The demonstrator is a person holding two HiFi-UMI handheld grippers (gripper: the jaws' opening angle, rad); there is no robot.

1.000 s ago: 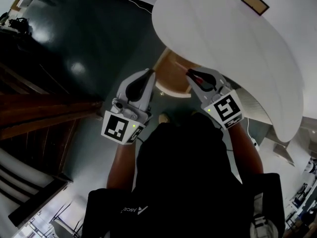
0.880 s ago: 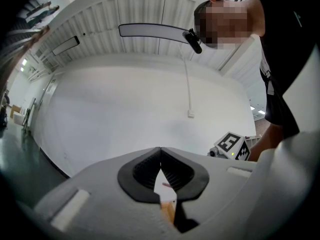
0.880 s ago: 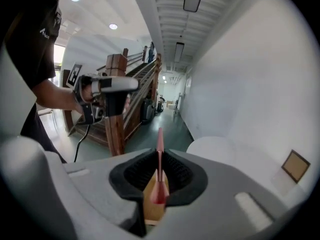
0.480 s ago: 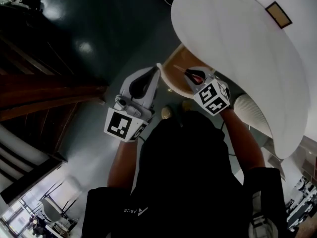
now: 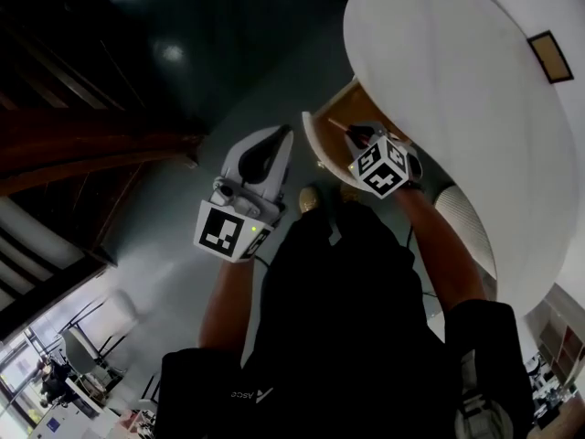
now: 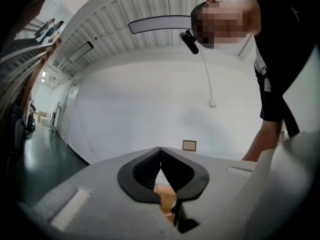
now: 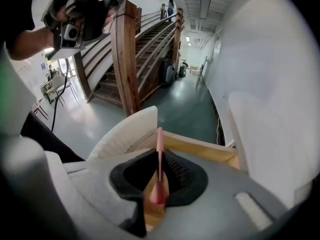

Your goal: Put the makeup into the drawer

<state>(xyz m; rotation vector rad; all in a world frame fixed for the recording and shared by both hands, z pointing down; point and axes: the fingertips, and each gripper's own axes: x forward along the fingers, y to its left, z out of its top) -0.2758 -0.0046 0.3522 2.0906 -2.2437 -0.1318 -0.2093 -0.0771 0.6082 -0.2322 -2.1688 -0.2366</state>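
My right gripper [image 7: 159, 160] is shut on a thin pink makeup pencil [image 7: 159, 136] that sticks out past its tips. It is tilted down over the open wooden drawer [image 7: 202, 147], whose white curved front [image 7: 125, 130] lies just beyond. In the head view the right gripper [image 5: 353, 132] hangs over the drawer [image 5: 334, 117] under the white round table [image 5: 457, 117]. To the left of the drawer my left gripper [image 5: 284, 135] is held level. Its jaws [image 6: 160, 151] are shut with nothing between them.
A dark wooden staircase [image 7: 131, 49] rises past the drawer, across a glossy dark green floor [image 5: 219, 53]. A small framed card [image 5: 551, 56] lies on the tabletop. My shoes [image 5: 311, 198] stand close beneath the drawer.
My right gripper has come down with the pink pencil and tipped steeply over the open drawer. The left gripper has sunk a little and stays shut.
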